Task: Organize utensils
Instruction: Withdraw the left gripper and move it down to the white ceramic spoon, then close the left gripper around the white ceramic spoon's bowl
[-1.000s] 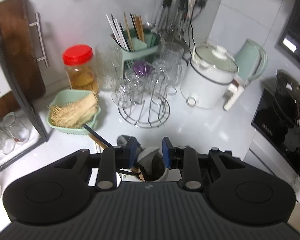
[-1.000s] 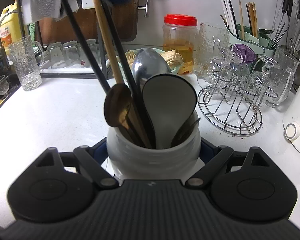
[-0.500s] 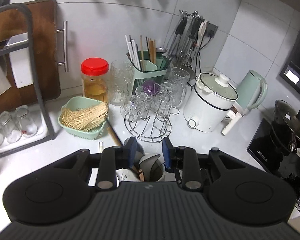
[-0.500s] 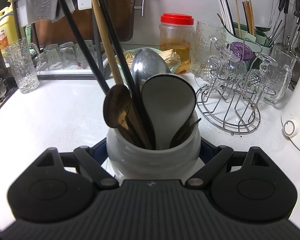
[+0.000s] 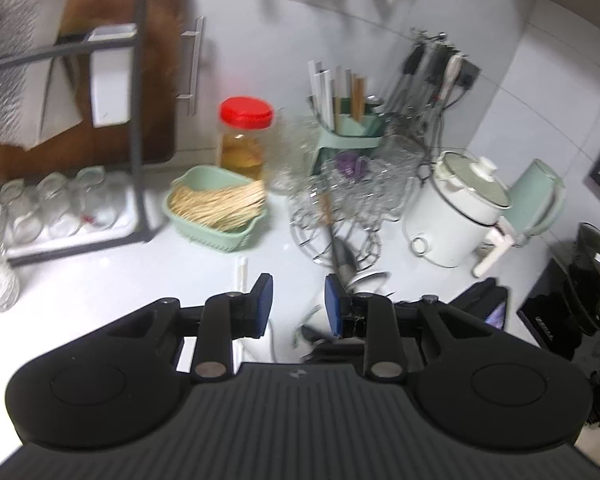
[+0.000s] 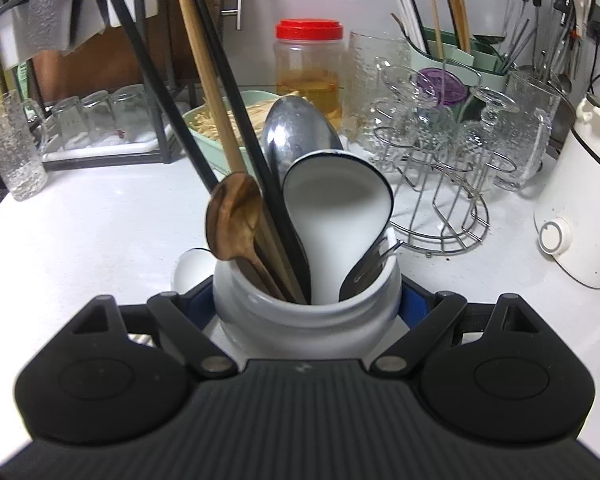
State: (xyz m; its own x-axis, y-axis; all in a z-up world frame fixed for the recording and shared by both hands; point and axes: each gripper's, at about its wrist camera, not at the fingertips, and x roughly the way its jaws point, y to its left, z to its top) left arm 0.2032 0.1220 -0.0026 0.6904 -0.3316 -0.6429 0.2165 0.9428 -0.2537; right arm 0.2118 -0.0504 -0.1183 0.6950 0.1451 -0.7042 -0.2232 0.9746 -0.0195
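Observation:
A white ceramic utensil crock [image 6: 306, 308] sits between the fingers of my right gripper [image 6: 306, 304], which is shut on it. The crock holds a wooden spoon [image 6: 232, 216], a steel ladle [image 6: 296, 132], a white spatula [image 6: 336, 208], black-handled tools and a fork. My left gripper [image 5: 298, 300] is open and empty, hovering above the white counter [image 5: 100, 280]. The crock [image 5: 364, 280] shows just right of its right finger, blurred. A white chopstick [image 5: 241, 270] lies on the counter ahead of the left gripper.
A green basket of sticks [image 5: 216, 208], a red-lidded jar [image 6: 309, 68], a wire glass rack [image 6: 440, 184], a green chopstick caddy [image 6: 452, 52], a white cooker [image 5: 460, 208] and a kettle [image 5: 536, 200] crowd the back. A dish rack with glasses [image 6: 100, 120] stands at left. A stove [image 5: 572, 312] is on the right.
The left gripper has risen and shifted left, away from above the crock, so the crock now shows right of its fingers. The right gripper still holds the crock, almost unmoved.

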